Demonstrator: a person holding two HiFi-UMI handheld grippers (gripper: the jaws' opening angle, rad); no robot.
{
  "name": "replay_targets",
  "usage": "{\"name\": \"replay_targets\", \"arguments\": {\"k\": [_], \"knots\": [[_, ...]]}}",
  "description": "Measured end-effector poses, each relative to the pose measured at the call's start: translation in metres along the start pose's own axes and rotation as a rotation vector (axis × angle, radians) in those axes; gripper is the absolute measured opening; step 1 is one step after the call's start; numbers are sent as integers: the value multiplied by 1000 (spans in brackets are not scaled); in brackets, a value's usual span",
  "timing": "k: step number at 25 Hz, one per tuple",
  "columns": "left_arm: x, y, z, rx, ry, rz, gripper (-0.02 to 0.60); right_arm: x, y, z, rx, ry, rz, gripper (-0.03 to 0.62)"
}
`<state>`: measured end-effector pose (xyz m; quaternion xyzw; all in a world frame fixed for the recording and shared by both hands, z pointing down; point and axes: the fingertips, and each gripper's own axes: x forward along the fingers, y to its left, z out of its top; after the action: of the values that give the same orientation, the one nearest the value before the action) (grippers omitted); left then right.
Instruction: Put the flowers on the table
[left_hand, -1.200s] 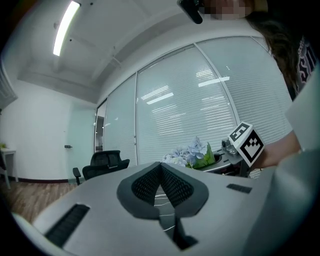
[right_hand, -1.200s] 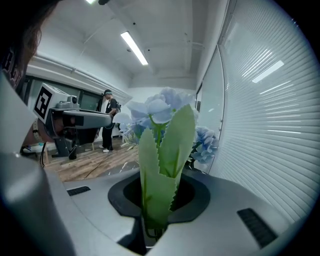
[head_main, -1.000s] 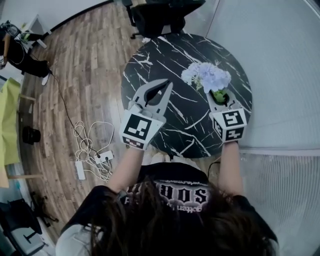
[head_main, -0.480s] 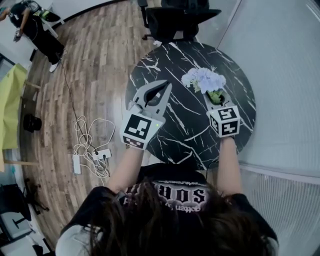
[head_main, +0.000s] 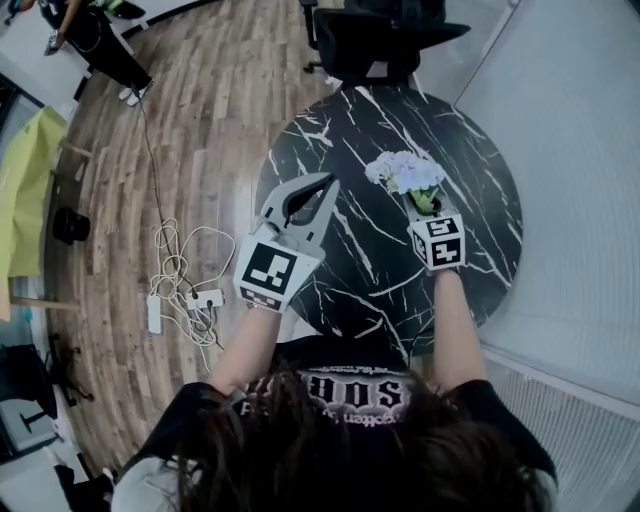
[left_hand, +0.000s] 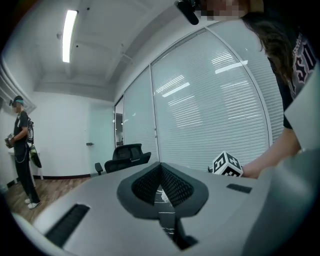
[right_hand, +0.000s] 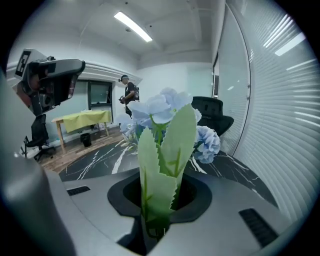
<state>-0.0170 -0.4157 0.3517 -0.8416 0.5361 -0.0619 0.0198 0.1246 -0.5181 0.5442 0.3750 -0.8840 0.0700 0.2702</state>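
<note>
A bunch of pale blue flowers (head_main: 405, 171) with green leaves is held by its stems over the right half of the round black marble table (head_main: 370, 280). My right gripper (head_main: 423, 203) is shut on those stems. In the right gripper view the flowers (right_hand: 165, 112) rise out from between the jaws of the right gripper (right_hand: 159, 200), with the table (right_hand: 100, 160) beyond. Whether the blooms touch the table I cannot tell. My left gripper (head_main: 327, 182) hovers over the table's left edge, shut and empty. The left gripper view shows the closed tips of the left gripper (left_hand: 160, 167).
A black office chair (head_main: 385, 35) stands at the table's far side. White cables and a power strip (head_main: 185, 300) lie on the wood floor to the left. A person (head_main: 100, 40) stands at the far left near a yellow-covered table (head_main: 25, 200). Glass walls with blinds run along the right.
My right gripper has carried the flowers a little lower and further in over the table. The left gripper has stayed almost where it was. The head view has shifted slightly.
</note>
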Motion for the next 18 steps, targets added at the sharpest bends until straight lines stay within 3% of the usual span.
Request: {"name": "replay_targets", "arguments": {"k": [9, 18], "knots": [[4, 9, -16, 4, 58, 17, -2, 52, -1, -62, 66, 120, 55, 95], [5, 8, -30, 4, 104, 17, -2, 66, -3, -89, 126, 183, 55, 158]]}}
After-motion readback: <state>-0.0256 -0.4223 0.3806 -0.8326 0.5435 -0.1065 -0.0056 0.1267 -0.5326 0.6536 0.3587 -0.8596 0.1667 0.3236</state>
